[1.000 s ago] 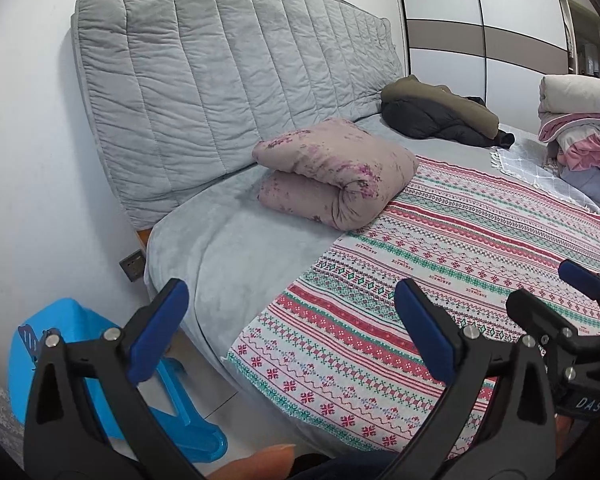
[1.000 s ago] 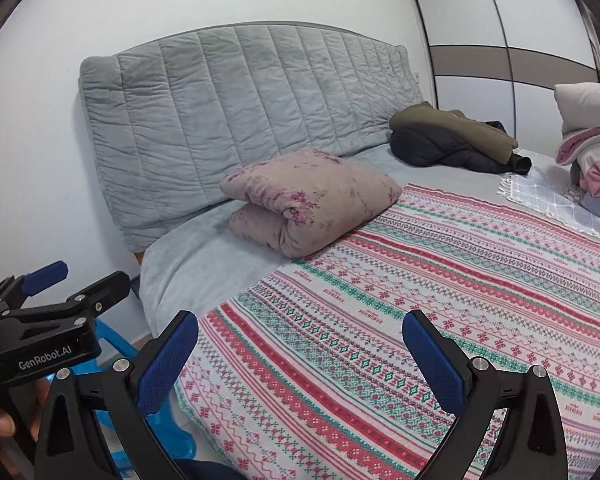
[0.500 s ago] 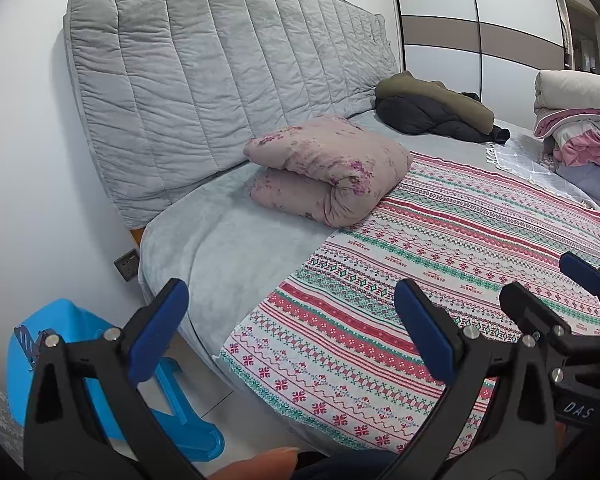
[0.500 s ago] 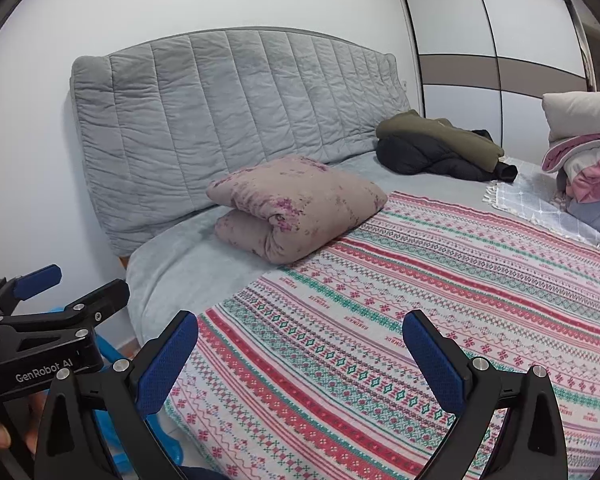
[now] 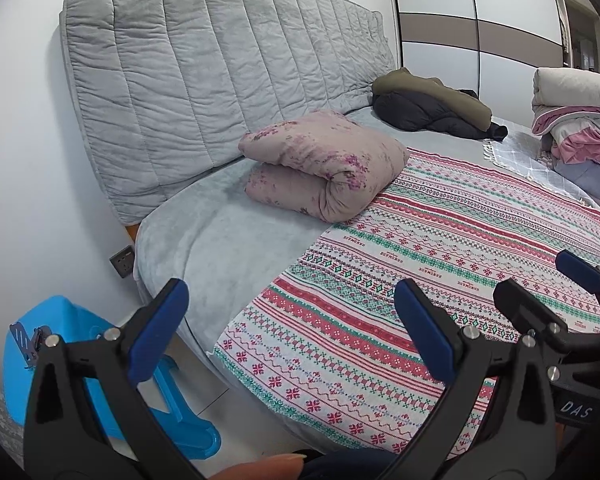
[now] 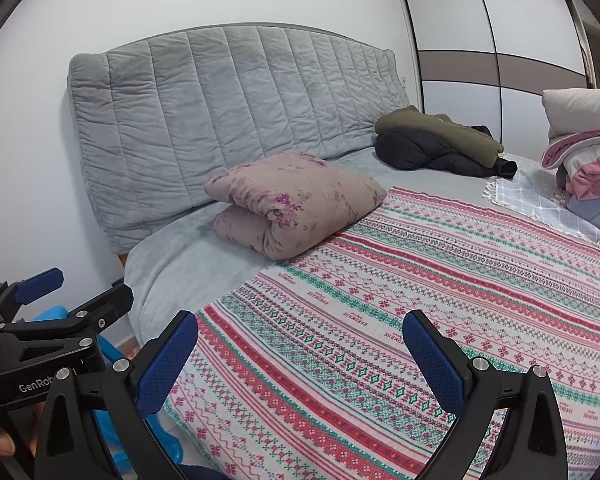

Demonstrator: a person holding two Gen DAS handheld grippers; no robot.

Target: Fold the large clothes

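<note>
A large cloth with red, green and white patterned stripes [image 5: 440, 240] [image 6: 420, 280] lies spread flat over the near part of the grey bed. My left gripper [image 5: 290, 296] is open and empty, hovering above the cloth's near left corner. My right gripper [image 6: 300, 324] is also open and empty, above the cloth's near edge. Each gripper shows in the other's view: the right one [image 5: 540, 280] at the right edge, the left one [image 6: 76, 284] at the left edge. A dark jacket with an olive part [image 5: 428, 106] [image 6: 436, 140] lies at the far side of the bed.
A folded pink floral quilt [image 5: 324, 168] [image 6: 296, 204] rests by the grey padded headboard [image 5: 220, 72]. Stacked folded bedding [image 5: 576, 120] sits at the right. A blue plastic stool [image 5: 40, 360] stands on the floor left of the bed. A fingertip [image 5: 260, 468] shows at the bottom.
Both views drifted slightly, so the bed and quilt sit a little further left. Both grippers stayed open and nothing was grasped.
</note>
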